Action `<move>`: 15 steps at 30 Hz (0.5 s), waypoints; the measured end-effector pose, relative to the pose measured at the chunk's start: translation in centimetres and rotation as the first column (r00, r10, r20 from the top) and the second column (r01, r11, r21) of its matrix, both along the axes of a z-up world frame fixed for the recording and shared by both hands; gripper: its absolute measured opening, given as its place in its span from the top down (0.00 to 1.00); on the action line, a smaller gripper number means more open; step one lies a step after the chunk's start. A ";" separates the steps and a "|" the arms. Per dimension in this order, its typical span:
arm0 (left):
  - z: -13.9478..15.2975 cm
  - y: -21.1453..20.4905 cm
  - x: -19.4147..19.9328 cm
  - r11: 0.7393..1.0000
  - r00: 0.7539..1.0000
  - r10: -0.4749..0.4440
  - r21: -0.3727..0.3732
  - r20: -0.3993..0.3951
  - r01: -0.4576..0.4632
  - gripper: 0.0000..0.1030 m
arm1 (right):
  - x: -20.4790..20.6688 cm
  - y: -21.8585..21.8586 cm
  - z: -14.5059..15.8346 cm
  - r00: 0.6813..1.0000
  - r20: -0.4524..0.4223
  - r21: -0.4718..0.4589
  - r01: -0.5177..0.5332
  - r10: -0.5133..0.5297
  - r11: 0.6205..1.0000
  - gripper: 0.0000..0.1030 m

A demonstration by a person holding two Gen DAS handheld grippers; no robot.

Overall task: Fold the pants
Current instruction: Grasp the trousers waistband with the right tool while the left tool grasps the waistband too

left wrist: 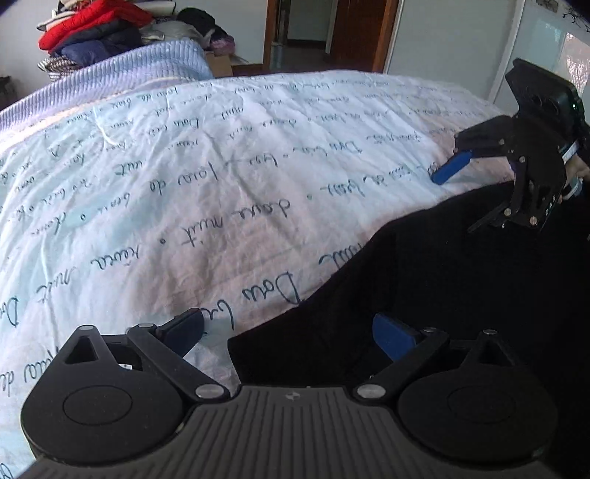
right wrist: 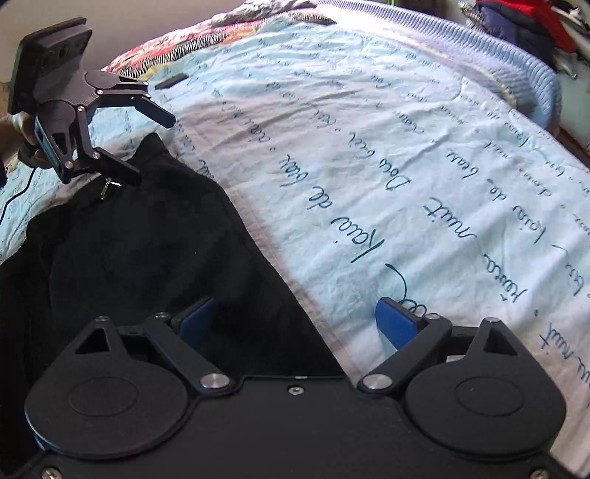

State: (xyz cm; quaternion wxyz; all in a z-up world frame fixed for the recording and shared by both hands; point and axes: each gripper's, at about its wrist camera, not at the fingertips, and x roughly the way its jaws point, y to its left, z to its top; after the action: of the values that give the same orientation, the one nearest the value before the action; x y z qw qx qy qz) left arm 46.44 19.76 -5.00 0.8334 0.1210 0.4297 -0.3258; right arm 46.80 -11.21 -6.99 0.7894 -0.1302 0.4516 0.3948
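Note:
Black pants (left wrist: pixel 442 280) lie on a bed with a pale blue sheet (left wrist: pixel 184 177) printed with handwriting. In the left wrist view my left gripper (left wrist: pixel 287 333) is open, its jaws straddling the pants' edge. The right gripper (left wrist: pixel 457 200) shows at the right, open, over the far edge of the pants. In the right wrist view my right gripper (right wrist: pixel 295 320) is open above the pants (right wrist: pixel 140 250) where they meet the sheet (right wrist: pixel 368 147). The left gripper (right wrist: pixel 149 145) appears at upper left, open, at the pants' far end.
A blue ribbed blanket (left wrist: pixel 147 62) lies along the bed's far side, with a pile of red and dark clothes (left wrist: pixel 92 33) behind it. A doorway (left wrist: pixel 332 33) and glass panel stand beyond. A patterned quilt (right wrist: pixel 177 51) lies at the bed's end.

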 end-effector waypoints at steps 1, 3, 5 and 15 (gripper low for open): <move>-0.5 0.2 0.1 1.000 1.000 -0.010 -0.011 -0.006 0.010 0.04 | 0.1 0.0 0.0 1.000 -0.007 -0.002 -0.011 0.011 1.000 0.08; -0.6 0.7 0.1 0.999 1.000 -0.004 -0.053 -0.002 0.004 0.07 | 0.2 -0.1 0.2 0.999 -0.014 0.005 -0.035 0.035 0.999 0.14; -0.3 1.1 -0.1 0.996 1.000 0.011 -0.083 -0.011 -0.012 0.11 | 0.2 -0.2 0.4 0.998 -0.029 0.029 -0.052 0.053 0.998 0.27; 2.6 2.1 -2.0 0.987 0.994 0.110 -0.112 -0.027 -0.113 0.93 | -1.8 -0.5 1.5 0.999 0.015 0.081 -0.051 0.050 0.995 0.93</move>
State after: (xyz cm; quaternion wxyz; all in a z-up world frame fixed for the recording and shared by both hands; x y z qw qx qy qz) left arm 44.44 21.84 -2.40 0.8513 0.0460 0.4253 -0.3037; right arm 44.97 -11.71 -5.52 0.7868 -0.1116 0.4265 0.4319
